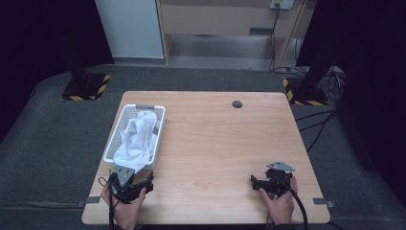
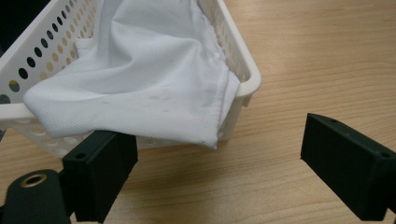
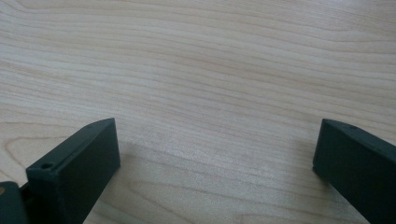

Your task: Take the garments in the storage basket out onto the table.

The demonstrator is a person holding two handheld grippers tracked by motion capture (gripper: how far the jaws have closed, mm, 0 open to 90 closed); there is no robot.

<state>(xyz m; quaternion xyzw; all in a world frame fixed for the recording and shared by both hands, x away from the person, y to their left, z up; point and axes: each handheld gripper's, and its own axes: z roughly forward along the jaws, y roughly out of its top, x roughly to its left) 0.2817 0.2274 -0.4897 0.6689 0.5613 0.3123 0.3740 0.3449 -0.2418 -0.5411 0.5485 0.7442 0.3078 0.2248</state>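
At the table's (image 1: 215, 143) left side the white basket (image 1: 116, 132) holds a crumpled white cloth (image 1: 139, 139), one corner spilling over the near rim. Just below that corner the left gripper (image 2: 219, 163) sits with jaws spread wide, holding nothing, the hanging hem just beyond its left jaw. Over on the right, the right gripper (image 3: 215, 163) rests well apart from the basket, jaws wide too over bare wood, while a small dark disc (image 1: 237, 104) lies near the far edge.

A lab recording booth: black curtains (image 1: 28, 43), hazard-striped stand bases (image 1: 86, 87), trailing cables (image 1: 318, 125), grey carpet (image 1: 43, 143) round one bench (image 1: 215, 143).
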